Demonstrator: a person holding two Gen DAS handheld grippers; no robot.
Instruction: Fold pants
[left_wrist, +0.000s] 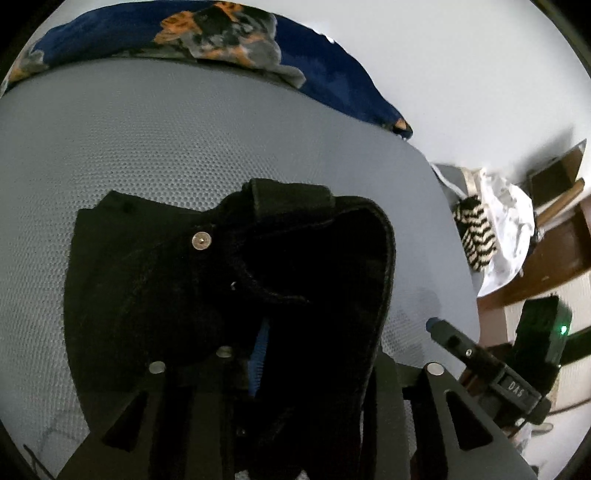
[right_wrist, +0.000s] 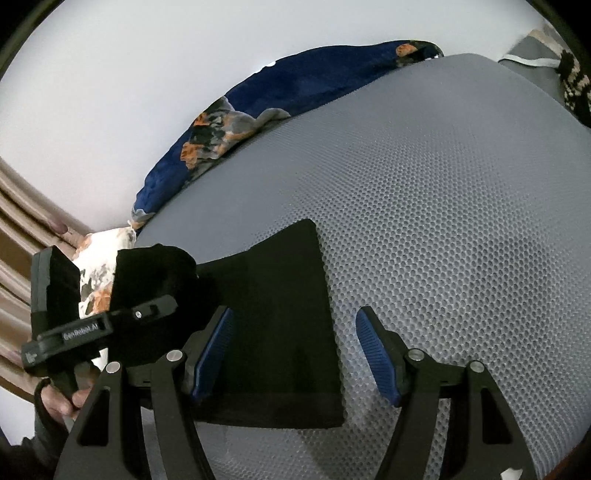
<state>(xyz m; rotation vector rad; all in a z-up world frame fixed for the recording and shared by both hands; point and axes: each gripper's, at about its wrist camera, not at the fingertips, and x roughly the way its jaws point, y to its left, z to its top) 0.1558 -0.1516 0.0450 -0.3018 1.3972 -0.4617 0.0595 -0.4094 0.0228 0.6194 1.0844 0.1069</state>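
In the left wrist view the black pants (left_wrist: 229, 280) lie bunched on the grey mesh mattress (left_wrist: 155, 147), the waistband with its silver button (left_wrist: 201, 240) turned up toward the camera. The left claw (left_wrist: 258, 354) is almost buried in the cloth: only a strip of one blue pad (left_wrist: 259, 354) shows between dark folds, which hang over and between the fingers, so the cloth is in the jaws, but whether the pads press on it cannot be told. At the right edge the right claw (left_wrist: 431, 325) comes in as a dark finger with a blue tip over the mattress, its body cut off by the frame. A blue blanket with orange and grey print (left_wrist: 229, 40) lies along the far edge of the bed, and a striped cloth (left_wrist: 474, 236) sits beside it at the right. In the right wrist view the right claw (right_wrist: 293, 350) stands wide open, both blue pads (right_wrist: 375, 350) clear; a flat folded part of the pants (right_wrist: 280, 332) lies beneath the left pad and in the gap, the right pad over bare mesh (right_wrist: 443, 221). Whether the pads touch anything is unclear. At the left the left claw (right_wrist: 155, 306) appears side on with a dark wad of pants (right_wrist: 155, 266) bunched at its fingers, which are hidden there, and a hand (right_wrist: 59, 398) grips its handle, partly cut off.
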